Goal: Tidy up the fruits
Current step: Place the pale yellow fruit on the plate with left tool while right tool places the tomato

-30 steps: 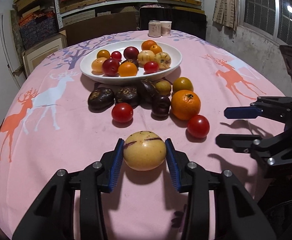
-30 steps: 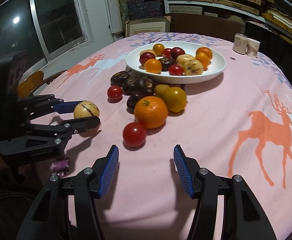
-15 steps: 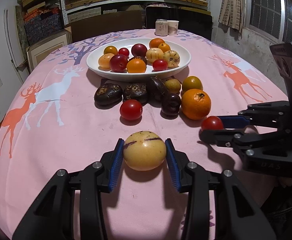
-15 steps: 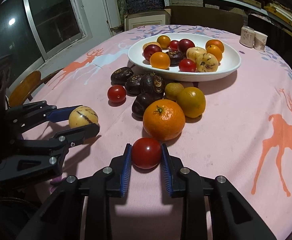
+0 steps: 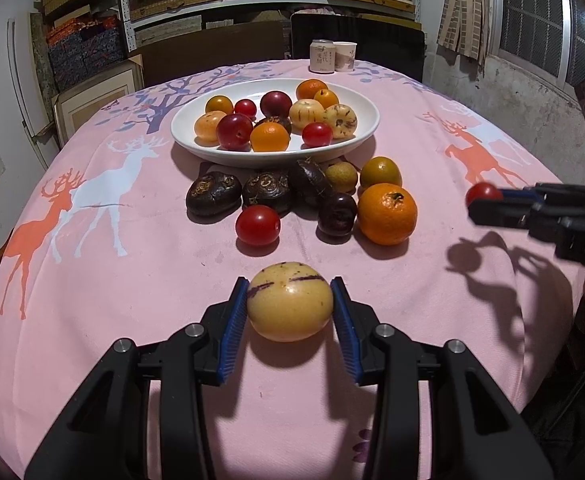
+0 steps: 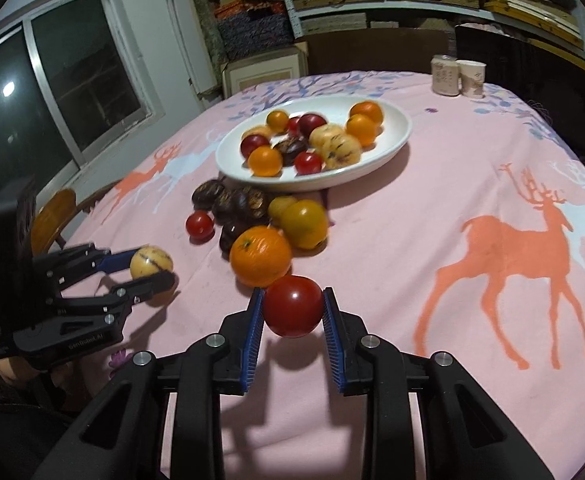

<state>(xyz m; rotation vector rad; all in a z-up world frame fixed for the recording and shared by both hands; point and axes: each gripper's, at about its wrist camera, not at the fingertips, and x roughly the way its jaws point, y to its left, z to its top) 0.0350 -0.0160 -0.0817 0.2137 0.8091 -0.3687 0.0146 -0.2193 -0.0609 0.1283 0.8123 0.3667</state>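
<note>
Your left gripper (image 5: 290, 306) is clamping its fingers on the yellow melon (image 5: 289, 300); your right gripper (image 6: 293, 310) is gripping a red tomato (image 6: 293, 306) above the counter (image 6: 432, 240).

Your two hand-held grippers: matte black frames with blue ribbed pads.

Your left gripper (image 5: 290, 312) has black angular arms, each carrying round silver screws, and blue ribbed pads (image 5: 232, 328) along the inner faces of its fingers. Your right gripper (image 6: 292, 312) is built the same: black arms, silver screw heads, blue pads (image 6: 252, 328). Seen from the right gripper, the left one's black body carries small white lettering on its side, too small to read surely, and a tall black block at its rear. A dark sleeve edge shows beside it.
</note>
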